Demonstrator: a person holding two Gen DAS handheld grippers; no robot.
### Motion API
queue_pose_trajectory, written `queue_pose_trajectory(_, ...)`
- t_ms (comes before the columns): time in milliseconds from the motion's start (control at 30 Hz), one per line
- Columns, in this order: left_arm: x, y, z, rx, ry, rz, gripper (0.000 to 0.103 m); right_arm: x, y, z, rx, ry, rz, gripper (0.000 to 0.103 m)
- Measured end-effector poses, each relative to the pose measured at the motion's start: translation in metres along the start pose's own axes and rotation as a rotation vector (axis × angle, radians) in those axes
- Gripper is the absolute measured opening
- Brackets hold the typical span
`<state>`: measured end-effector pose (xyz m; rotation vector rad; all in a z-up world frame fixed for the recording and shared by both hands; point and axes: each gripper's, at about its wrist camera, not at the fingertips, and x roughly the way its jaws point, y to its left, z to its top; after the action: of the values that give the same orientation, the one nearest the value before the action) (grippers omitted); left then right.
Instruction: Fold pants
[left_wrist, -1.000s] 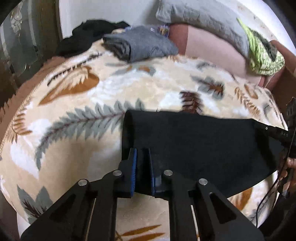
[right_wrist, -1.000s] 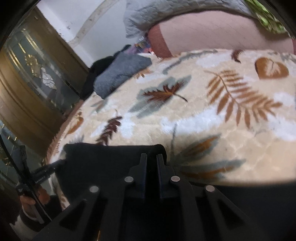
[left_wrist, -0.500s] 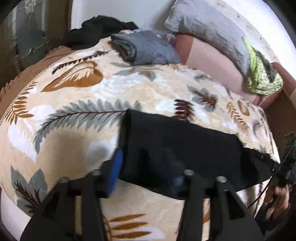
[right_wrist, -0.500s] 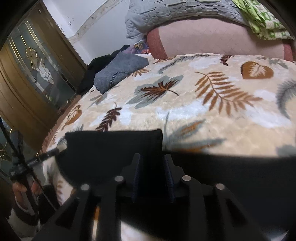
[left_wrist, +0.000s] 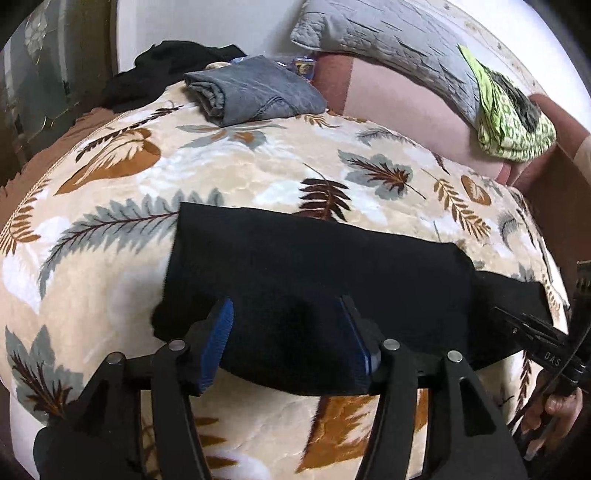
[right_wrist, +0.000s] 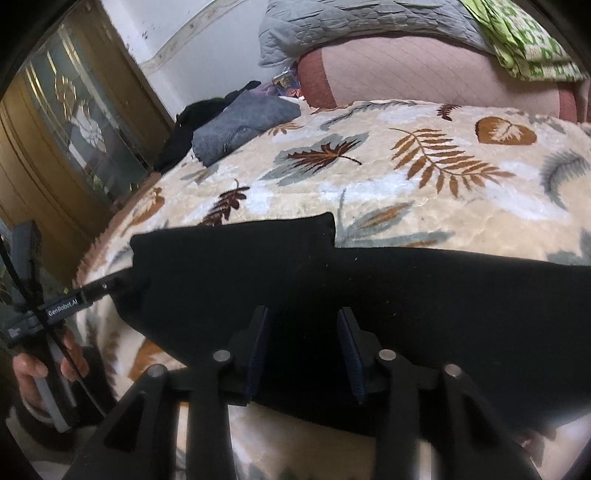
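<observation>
Lying folded along the near edge of the leaf-patterned plush blanket (left_wrist: 258, 177), the black soft-fabric pants (left_wrist: 314, 266) looked light, limp and likely to slump, so the doubled side edges seemed the best hold. The left gripper (left_wrist: 291, 332) and right gripper (right_wrist: 301, 343) were both opening, cloth between the jaws but pads off it. A folded grey garment (left_wrist: 255, 92) and a black heap (left_wrist: 166, 70) sat at the far left corner, well apart; nothing blocked the way.

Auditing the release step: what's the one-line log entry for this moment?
left gripper: opening | right gripper: opening | black pants: unclamped, folded on blanket
</observation>
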<state>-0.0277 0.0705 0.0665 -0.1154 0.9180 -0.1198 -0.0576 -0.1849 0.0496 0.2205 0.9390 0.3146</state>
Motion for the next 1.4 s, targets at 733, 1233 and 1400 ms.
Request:
queue_pose_trajectory(733, 0.016, -0.023, -0.019, 0.118, -0.102, 0.029, 0.075, 0.004, 0.0, -0.018, -0.092, -0.071, -0.114, 0.049)
queue_pose_trajectory(1233, 0.011, -0.061, -0.018, 0.134, -0.057, -0.041, 0.075, -0.035, -0.057, -0.032, -0.005, -0.058, -0.219, 0.057)
queue_pose_trajectory(1400, 0.011, -0.089, -0.016, 0.161, -0.052, -0.072, 0.075, -0.051, -0.089, -0.034, 0.044, -0.044, -0.263, 0.057)
